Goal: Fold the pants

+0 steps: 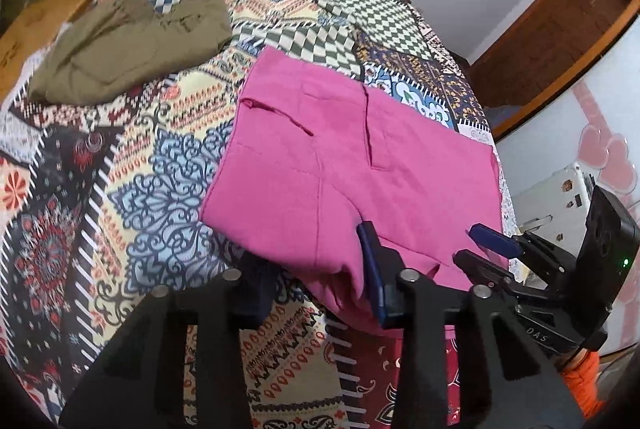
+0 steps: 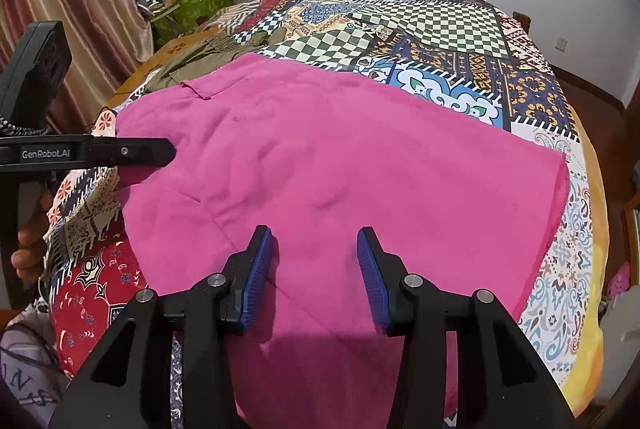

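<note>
My right gripper (image 2: 316, 269): nearest of all, over the near half of the pink pants (image 2: 340, 169). The two blue pads stand apart with only flat cloth showing below and nothing pinched. I cannot tell whether the tips touch the fabric.

My left gripper (image 1: 316, 281): at the pants' near-left corner. The jaws stand apart and a rolled fold of the pink edge lies between them, against the right-hand pad. Patterned bedspread (image 1: 132, 197) shows through the rest of the gap, so I read this as no grip yet.

Pants: spread flat on the bedspread, running away from both sets of fingers. The pocket slit (image 1: 276, 115) and fly are towards the pants' far edge, and a stitched edge closes off their right side.

Key relation: the free cloth lies ahead of my fingers, so I judge the next fold goes from the near edge towards the pants' far edge. The left fingers are better placed on an edge than the right.

Olive garment (image 1: 132, 45): bunched beyond the pants' far-left corner, apart from them.
</note>
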`<state>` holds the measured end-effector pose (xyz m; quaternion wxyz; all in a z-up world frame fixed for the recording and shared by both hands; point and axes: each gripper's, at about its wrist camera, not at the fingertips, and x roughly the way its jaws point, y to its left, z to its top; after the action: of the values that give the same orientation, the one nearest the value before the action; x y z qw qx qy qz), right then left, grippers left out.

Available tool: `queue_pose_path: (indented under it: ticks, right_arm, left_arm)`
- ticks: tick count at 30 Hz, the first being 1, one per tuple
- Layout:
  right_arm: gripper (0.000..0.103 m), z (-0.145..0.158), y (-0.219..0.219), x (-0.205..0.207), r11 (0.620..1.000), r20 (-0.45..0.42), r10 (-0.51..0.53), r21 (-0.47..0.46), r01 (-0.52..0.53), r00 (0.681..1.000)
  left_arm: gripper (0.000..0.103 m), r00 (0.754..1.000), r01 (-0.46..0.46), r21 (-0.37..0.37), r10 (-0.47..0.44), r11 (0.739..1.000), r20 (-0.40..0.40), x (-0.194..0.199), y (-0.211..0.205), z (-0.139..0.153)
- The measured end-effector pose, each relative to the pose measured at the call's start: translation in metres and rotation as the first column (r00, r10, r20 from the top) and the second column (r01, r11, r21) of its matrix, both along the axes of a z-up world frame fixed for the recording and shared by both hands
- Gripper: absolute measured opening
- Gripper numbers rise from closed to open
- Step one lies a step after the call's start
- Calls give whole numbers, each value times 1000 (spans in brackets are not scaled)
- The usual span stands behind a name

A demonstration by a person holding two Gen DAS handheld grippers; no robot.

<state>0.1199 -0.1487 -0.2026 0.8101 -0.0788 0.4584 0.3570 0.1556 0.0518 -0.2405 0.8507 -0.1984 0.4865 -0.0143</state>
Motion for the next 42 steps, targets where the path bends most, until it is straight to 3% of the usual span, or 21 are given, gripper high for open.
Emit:
queue_pose_path:
  ticks: [5, 13, 22, 29, 38, 42]
  right_arm:
    - [40, 2, 5, 1, 1000, -4, 7, -9, -7, 1000]
    - [40, 11, 38, 1, 996, 18, 85, -30, -84, 996]
    - [40, 15, 81, -9, 979, 40, 193, -66, -190, 980]
    - [40, 24, 54, -9, 992, 26, 119, -37, -118, 993]
    - [40, 13, 1, -9, 997, -14, 16, -72, -16, 1000]
    - [40, 7, -9, -11, 1000, -43, -10, -30, 9, 999]
  left_arm:
    - [33, 996, 39, 127, -48, 991, 70, -6, -7, 19]
    - [31, 991, -26, 219, -4, 975, 134, -23, 18, 47]
    - [30, 982, -88, 410, 10, 908, 189, -67, 33, 69]
    - [30, 972, -37, 514, -89, 857, 219, -68, 6, 78]
    - [30, 942, 72, 535, -234, 842, 241, -59, -34, 94]
    - [30, 927, 124, 550, -293, 826, 232, -55, -55, 97]
